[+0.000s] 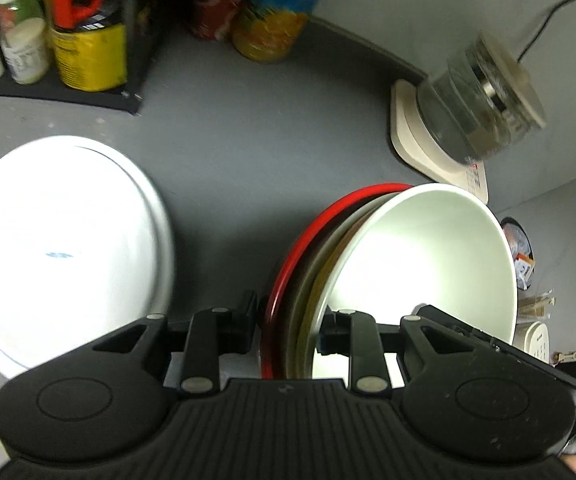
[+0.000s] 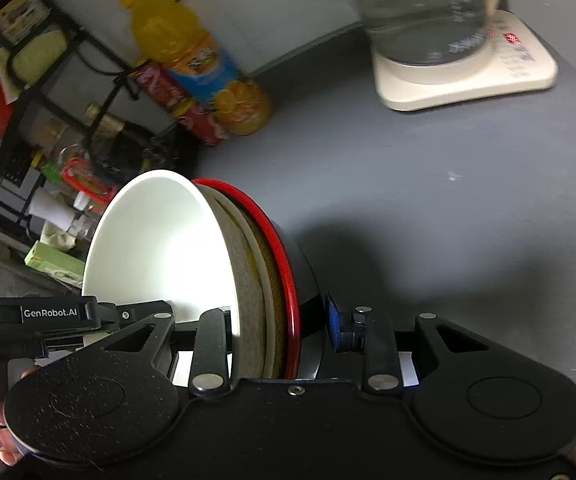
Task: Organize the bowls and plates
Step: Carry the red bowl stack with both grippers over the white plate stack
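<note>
Two handheld grippers clamped a nested stack of bowls from opposite rims above a grey surface (image 1: 247, 152). At lower centre of the left wrist view, the left gripper (image 1: 288, 332) had its fingers drawn narrow onto the stack of bowls (image 1: 420, 264), white bowl innermost, red-rimmed bowl outermost. At lower centre of the right wrist view, the right gripper (image 2: 283, 332) gripped the same stack likewise. A white plate (image 1: 59, 248) lay at lower left of the left view. A glass kettle (image 2: 428, 12) stood at upper right, an orange drink bottle (image 2: 191, 60) at upper left.
</note>
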Demonstrator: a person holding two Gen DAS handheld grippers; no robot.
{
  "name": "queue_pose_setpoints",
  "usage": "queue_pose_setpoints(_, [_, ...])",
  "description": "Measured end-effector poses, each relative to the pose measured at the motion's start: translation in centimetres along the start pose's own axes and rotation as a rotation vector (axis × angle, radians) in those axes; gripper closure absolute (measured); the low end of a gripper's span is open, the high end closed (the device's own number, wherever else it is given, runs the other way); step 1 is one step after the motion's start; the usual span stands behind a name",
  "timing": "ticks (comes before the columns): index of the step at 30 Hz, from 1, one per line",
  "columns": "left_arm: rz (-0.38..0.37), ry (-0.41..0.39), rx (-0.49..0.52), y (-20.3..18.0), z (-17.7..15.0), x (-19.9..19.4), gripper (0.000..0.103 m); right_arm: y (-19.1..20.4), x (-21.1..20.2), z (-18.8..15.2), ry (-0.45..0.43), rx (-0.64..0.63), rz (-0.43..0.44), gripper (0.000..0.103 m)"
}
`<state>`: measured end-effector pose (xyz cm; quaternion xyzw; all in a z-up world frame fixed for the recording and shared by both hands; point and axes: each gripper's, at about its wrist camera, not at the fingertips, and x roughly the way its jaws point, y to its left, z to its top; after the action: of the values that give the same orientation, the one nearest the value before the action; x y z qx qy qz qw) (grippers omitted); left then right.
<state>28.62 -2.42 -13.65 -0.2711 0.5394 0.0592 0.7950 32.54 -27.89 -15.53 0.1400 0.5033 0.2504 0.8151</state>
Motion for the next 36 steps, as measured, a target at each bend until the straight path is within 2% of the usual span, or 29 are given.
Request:
queue_pose_setpoints(16, [-0.004,-0.076,-0.046,10.0,2.6,-5.8,0.077,9.3,4.9,-1.1,0.048,-0.002,0.046,0.073])
queue_pose_setpoints(27, [-0.007,-0.046,-0.064,16.9,3.8,-5.7,0.077,13.0,8.8,-3.0,0.090,0.042,0.018,0.073])
queue_pose_setpoints(36, [-0.014,0.011,-0.040,20.1,4.8,-3.9,0.077,13.9,11.1,-4.5,0.113,0.104,-0.026,0.073])
